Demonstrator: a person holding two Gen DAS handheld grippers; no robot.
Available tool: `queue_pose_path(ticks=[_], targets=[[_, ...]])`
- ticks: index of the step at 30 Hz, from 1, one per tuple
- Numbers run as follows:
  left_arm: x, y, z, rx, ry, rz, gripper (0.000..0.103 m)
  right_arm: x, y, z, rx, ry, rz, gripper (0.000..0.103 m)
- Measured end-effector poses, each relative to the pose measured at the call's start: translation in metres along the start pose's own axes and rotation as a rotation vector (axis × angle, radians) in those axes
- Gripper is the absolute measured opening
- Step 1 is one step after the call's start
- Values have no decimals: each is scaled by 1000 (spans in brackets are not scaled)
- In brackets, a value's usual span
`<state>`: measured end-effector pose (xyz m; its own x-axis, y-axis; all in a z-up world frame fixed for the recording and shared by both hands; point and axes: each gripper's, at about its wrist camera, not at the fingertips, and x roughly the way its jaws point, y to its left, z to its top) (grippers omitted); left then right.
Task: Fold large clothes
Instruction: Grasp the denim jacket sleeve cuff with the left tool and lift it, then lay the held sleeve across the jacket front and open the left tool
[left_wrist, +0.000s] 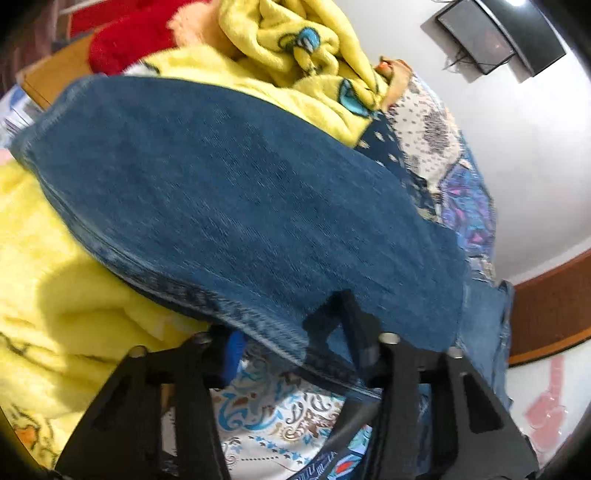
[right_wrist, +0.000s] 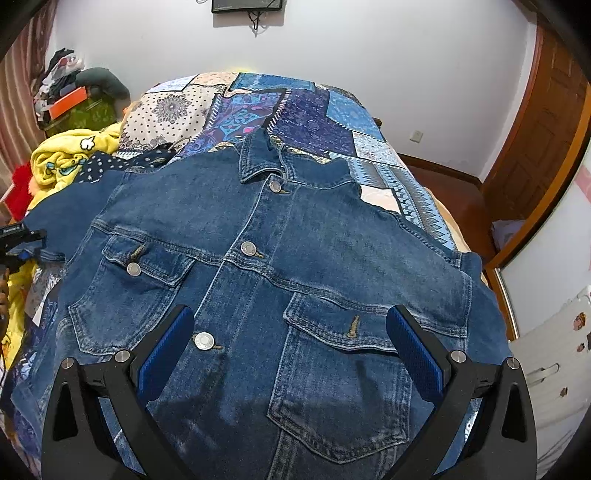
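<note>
A blue denim jacket (right_wrist: 280, 266) lies front up and buttoned on the patchwork bedspread (right_wrist: 295, 107), collar towards the far wall. My right gripper (right_wrist: 291, 332) hovers over its lower front, jaws wide open and empty, between the two chest pockets. In the left wrist view, the jacket's sleeve (left_wrist: 236, 199) is lifted and spread in front of the camera. My left gripper (left_wrist: 291, 332) is shut on the sleeve's edge, with denim between the fingers. The left gripper also shows at the left edge of the right wrist view (right_wrist: 22, 240), at the sleeve end.
A yellow fleece blanket (left_wrist: 66, 280) lies bunched on the bed's left side, with a red one (left_wrist: 125, 40) behind it. A wall-mounted screen (right_wrist: 246, 5) hangs above. A wooden door (right_wrist: 546, 147) stands right. Clutter (right_wrist: 70, 92) sits at far left.
</note>
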<state>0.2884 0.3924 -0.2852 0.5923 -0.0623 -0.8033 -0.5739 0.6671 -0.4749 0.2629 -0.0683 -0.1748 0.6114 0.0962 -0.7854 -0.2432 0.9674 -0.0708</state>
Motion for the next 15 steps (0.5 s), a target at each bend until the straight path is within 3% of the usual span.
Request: queue_pose_path(ticks=[2, 6, 9, 15], targets=[[-6, -4, 2, 10, -16, 48, 27, -2, -1, -1, -3, 0, -6, 103], [-31, -32, 7, 107, -100, 131, 18, -8, -6, -7, -10, -7, -6, 103], [-57, -67, 6, 237, -193, 205, 15, -12, -12, -10, -8, -10, -7, 103], [-91, -160, -15, 541, -324, 257, 10, -21, -29, -16, 40, -24, 15, 103]])
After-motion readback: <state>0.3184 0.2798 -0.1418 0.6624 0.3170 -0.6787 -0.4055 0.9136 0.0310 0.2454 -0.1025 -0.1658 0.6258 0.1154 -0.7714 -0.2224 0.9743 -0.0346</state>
